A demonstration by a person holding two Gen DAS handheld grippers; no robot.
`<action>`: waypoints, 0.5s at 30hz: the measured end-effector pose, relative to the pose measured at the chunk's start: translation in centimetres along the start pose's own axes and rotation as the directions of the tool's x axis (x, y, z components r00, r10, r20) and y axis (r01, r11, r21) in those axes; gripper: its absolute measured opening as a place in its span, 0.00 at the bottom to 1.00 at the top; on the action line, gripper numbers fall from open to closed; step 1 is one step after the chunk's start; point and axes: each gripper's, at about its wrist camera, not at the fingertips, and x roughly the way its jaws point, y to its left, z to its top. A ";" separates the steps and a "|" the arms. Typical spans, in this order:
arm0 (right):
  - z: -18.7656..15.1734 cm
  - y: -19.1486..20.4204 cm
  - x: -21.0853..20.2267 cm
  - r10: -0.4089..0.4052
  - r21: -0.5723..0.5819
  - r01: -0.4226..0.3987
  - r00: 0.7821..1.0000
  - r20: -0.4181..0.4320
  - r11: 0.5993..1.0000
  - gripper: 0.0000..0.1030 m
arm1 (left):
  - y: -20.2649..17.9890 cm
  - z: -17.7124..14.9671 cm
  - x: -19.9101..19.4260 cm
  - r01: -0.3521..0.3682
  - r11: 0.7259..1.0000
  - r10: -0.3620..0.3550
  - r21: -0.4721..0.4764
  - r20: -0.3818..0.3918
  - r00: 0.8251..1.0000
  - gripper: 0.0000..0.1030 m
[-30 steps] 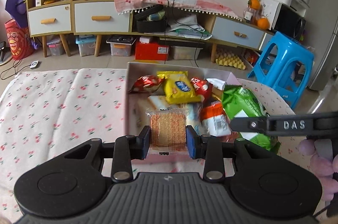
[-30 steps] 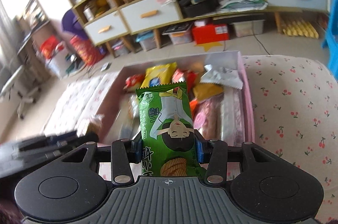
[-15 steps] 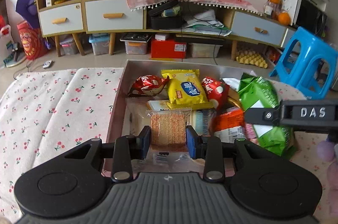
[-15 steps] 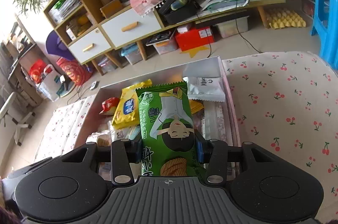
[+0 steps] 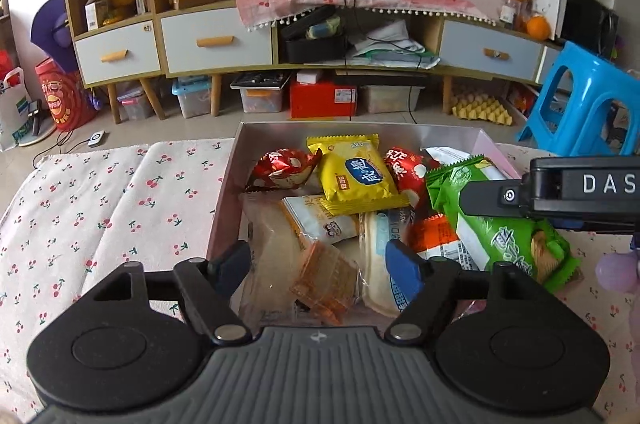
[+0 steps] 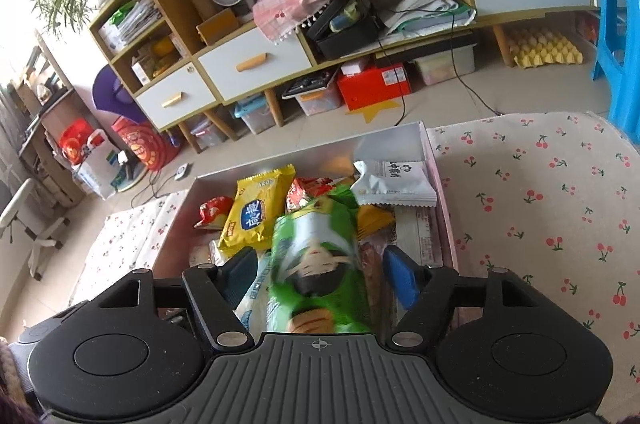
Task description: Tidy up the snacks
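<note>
A grey open box [image 5: 228,183] on the cherry-print cloth holds several snack packs. My left gripper [image 5: 318,264] is open above its near end; a clear pack of orange crackers [image 5: 326,276] lies tilted in the box between the fingers, free of them. My right gripper [image 6: 320,274] is open too. A green chip bag [image 6: 320,256], blurred, sits between its fingers without touching them, over the box [image 6: 436,175]. In the left wrist view the green bag [image 5: 500,228] lies at the box's right side under the right gripper's black body [image 5: 560,195].
A yellow pack [image 5: 356,175], red packs [image 5: 280,169] and a white pack [image 6: 392,179] lie further back in the box. The cherry-print cloth [image 5: 100,207] spreads on both sides. A blue stool [image 5: 580,103] stands at the far right, a cabinet behind.
Both grippers have opened. The left let go of the cracker pack, which dropped tilted into the box. The right let go of the green bag, which is falling into the box.
</note>
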 end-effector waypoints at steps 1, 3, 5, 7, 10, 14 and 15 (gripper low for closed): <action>0.1 0.1 -0.1 0.000 -0.003 0.000 1.000 -0.002 1.000 0.69 | -0.1 0.1 -0.1 0.000 1.000 0.000 0.004 0.000 1.000 0.76; 0.1 0.2 -0.3 -0.005 -0.010 0.005 1.000 -0.002 1.000 0.75 | 0.1 0.3 -0.4 0.006 1.000 -0.006 0.017 -0.005 1.000 0.83; 0.1 0.2 -0.8 -0.012 -0.011 0.012 1.000 -0.006 1.000 0.81 | 0.0 0.4 -0.9 0.018 0.999 -0.018 0.033 -0.016 1.000 0.89; 0.0 0.1 -1.6 -0.023 -0.012 0.022 1.000 -0.002 1.000 0.83 | 0.1 0.5 -1.9 0.023 0.999 -0.022 0.034 -0.014 1.000 0.94; -0.2 0.0 -3.3 -0.050 -0.021 0.050 0.999 0.009 0.999 0.85 | 0.3 0.5 -3.6 0.029 0.999 -0.029 0.020 -0.011 1.000 0.99; -0.8 0.5 -5.3 -0.099 -0.043 0.099 0.995 -0.006 0.994 0.87 | 0.6 0.1 -5.6 0.017 1.000 -0.017 -0.019 -0.028 0.999 1.00; -1.0 0.8 -5.8 -0.114 -0.061 0.113 0.993 -0.012 0.992 0.87 | 0.6 -0.1 -6.0 0.012 0.999 -0.013 -0.030 -0.042 0.999 1.00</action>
